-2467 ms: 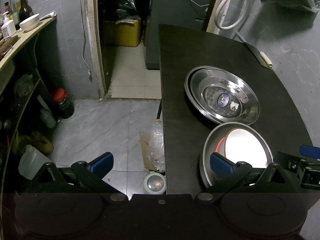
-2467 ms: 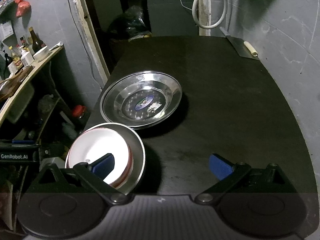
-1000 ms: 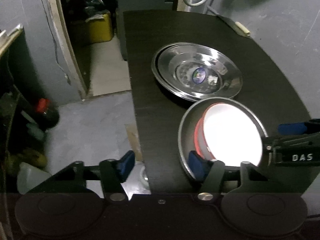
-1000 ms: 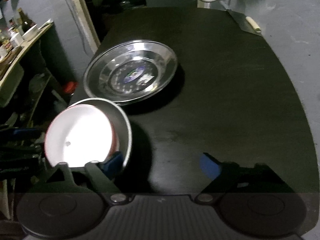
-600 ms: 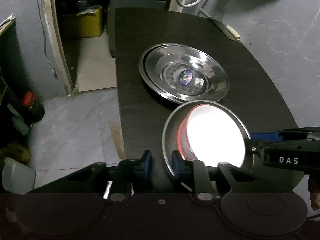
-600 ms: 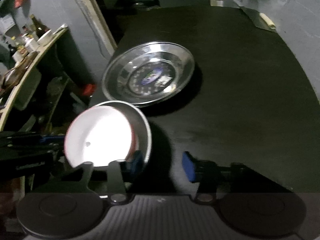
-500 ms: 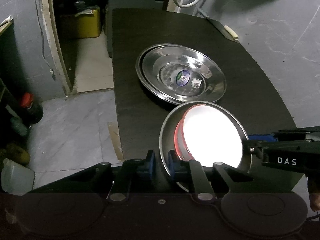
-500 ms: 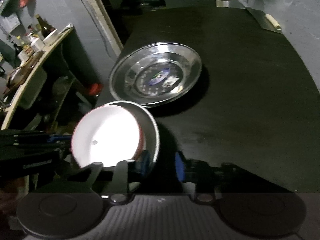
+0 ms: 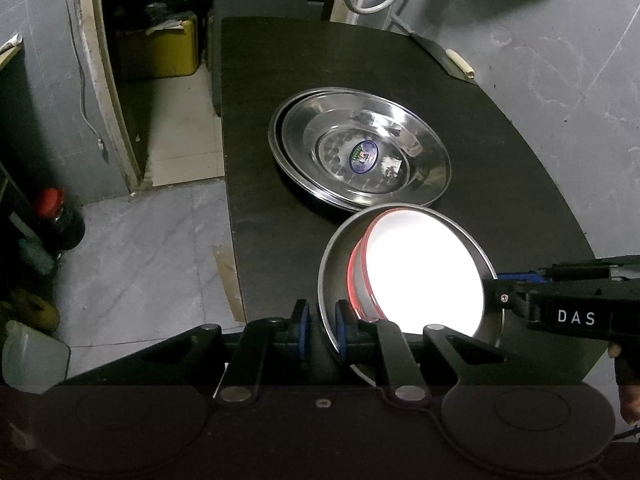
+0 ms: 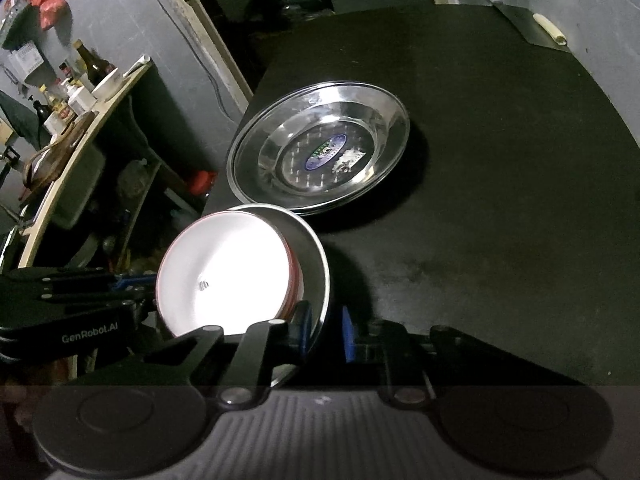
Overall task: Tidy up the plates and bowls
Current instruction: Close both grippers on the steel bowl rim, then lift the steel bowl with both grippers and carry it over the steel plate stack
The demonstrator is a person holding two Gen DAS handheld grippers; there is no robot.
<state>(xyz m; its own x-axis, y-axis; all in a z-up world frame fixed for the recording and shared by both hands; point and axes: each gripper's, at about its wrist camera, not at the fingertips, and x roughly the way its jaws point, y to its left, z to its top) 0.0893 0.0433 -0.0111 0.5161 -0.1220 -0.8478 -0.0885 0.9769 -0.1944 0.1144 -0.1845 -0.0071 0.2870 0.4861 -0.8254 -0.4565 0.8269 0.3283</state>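
A steel bowl [image 9: 334,268] with a red-rimmed white bowl [image 9: 424,276] nested in it sits at the near left corner of the black table [image 9: 256,168]. My left gripper [image 9: 320,330] is shut on the steel bowl's near left rim. My right gripper [image 10: 324,330] is shut on the same bowl's rim [image 10: 320,276] at the opposite side, and the white bowl [image 10: 224,276] shows there too. Stacked steel plates [image 9: 360,152] lie just beyond, also in the right wrist view [image 10: 320,156].
A cleaver [image 10: 532,28] lies at the table's far right corner by the grey wall. Left of the table are tiled floor [image 9: 140,248], a red-capped jar [image 9: 56,216], a yellow box [image 9: 168,48] and a cluttered shelf with bottles [image 10: 76,92].
Both grippers have closed from wide open onto opposite sides of the steel bowl's rim. The bowl now looks tilted or slightly raised toward the plates.
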